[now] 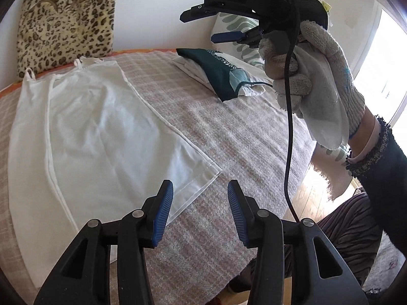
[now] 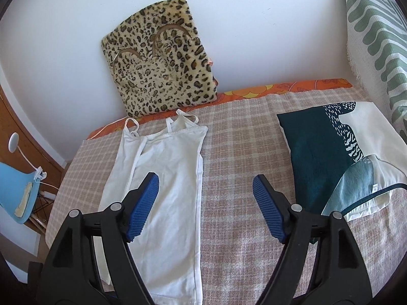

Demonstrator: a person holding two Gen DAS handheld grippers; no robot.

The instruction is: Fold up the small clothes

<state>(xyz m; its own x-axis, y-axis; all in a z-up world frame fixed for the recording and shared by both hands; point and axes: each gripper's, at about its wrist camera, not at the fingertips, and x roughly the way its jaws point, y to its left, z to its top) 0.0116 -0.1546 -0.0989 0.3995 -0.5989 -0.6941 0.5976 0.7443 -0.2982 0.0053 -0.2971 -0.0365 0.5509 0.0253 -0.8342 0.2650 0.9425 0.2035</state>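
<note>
Left wrist view looks steeply down, close over the pink-and-cream checked blanket (image 1: pixel 229 132), facing the wall from the left. Right wrist view sits higher and further back, also angled down. Both share the white strappy camisole top (image 1: pixel 101 132) (image 2: pixel 162 178), leopard-print plush cushion (image 1: pixel 66 23) (image 2: pixel 162 61), and dark teal-and-white folded cloth (image 1: pixel 218 76) (image 2: pixel 320 150).

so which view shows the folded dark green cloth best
The right wrist view: the folded dark green cloth lies close and unobstructed on the checked blanket, its white patterned half visible. The left wrist view shows it farther off, foreshortened, near the gloved hand.
</note>
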